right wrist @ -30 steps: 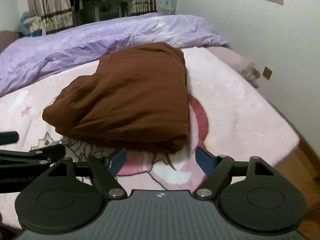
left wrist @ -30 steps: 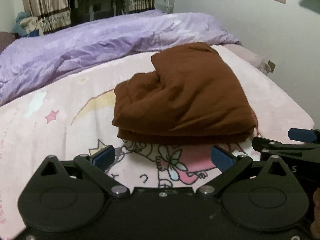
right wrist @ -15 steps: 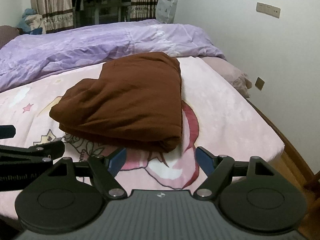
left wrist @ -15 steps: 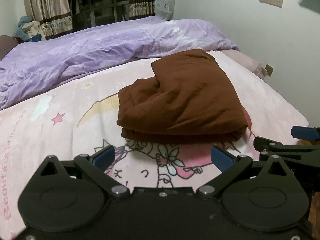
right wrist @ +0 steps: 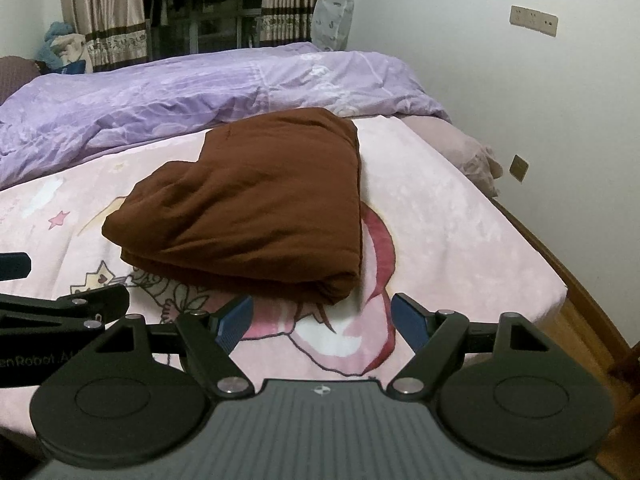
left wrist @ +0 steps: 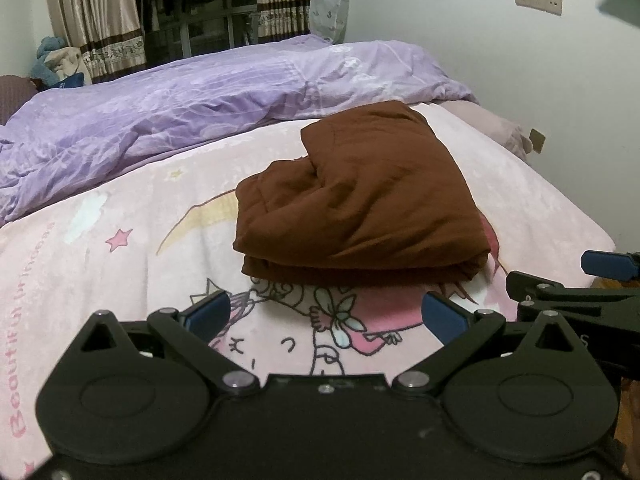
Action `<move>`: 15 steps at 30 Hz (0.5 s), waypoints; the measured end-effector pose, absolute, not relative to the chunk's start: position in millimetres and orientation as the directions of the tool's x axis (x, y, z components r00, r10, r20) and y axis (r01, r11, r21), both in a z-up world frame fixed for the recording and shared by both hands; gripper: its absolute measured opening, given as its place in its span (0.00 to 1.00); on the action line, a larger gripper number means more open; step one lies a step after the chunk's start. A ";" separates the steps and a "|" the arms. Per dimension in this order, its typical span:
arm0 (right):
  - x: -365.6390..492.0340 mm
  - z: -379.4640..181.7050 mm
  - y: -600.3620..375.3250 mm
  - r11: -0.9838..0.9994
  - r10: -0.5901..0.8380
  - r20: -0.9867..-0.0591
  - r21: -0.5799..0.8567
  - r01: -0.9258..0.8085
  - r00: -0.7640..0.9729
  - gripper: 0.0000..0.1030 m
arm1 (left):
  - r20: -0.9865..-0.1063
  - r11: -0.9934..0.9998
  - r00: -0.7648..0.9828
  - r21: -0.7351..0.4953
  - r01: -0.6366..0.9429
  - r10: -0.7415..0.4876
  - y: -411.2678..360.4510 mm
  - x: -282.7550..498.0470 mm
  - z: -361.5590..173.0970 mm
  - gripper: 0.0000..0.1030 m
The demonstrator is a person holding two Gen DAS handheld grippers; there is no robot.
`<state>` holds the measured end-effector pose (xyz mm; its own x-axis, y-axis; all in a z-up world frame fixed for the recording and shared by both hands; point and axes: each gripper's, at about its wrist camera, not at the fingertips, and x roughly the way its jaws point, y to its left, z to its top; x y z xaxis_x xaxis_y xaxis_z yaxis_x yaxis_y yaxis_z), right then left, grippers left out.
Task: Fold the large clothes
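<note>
Brown garment [left wrist: 356, 204], folded into a thick multi-layered bundle, lying flat on pink cartoon-print blanket [left wrist: 120, 280]. Stacked fold edges facing the cameras; upper layer creased, notched at its far left corner. Purple duvet [left wrist: 180, 112] heaped behind the garment, apart from it. Curtains [left wrist: 96, 20] and grey patterned cushion [left wrist: 330, 8] beyond the duvet. Wall outlet plate [left wrist: 538, 0] high on the wall right of the garment.

Left gripper [left wrist: 326, 314] short of the garment's near edge, jaws spread wide, nothing between the blue pads, no contact with the cloth. Right gripper [right wrist: 322, 318] likewise short of the near edge, at the garment's right corner, jaws wide apart, empty, not touching the fabric. Both grippers side by side, near each other.
</note>
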<state>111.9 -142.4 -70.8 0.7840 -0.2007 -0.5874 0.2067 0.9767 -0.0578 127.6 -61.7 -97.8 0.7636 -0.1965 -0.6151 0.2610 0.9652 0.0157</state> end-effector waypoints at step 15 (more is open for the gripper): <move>110.9 -70.8 -140.6 0.977 -0.202 -0.586 -0.059 0.207 0.785 0.89 | -0.613 0.967 0.766 0.016 0.255 -0.192 -61.1 122.7 -96.2 1.00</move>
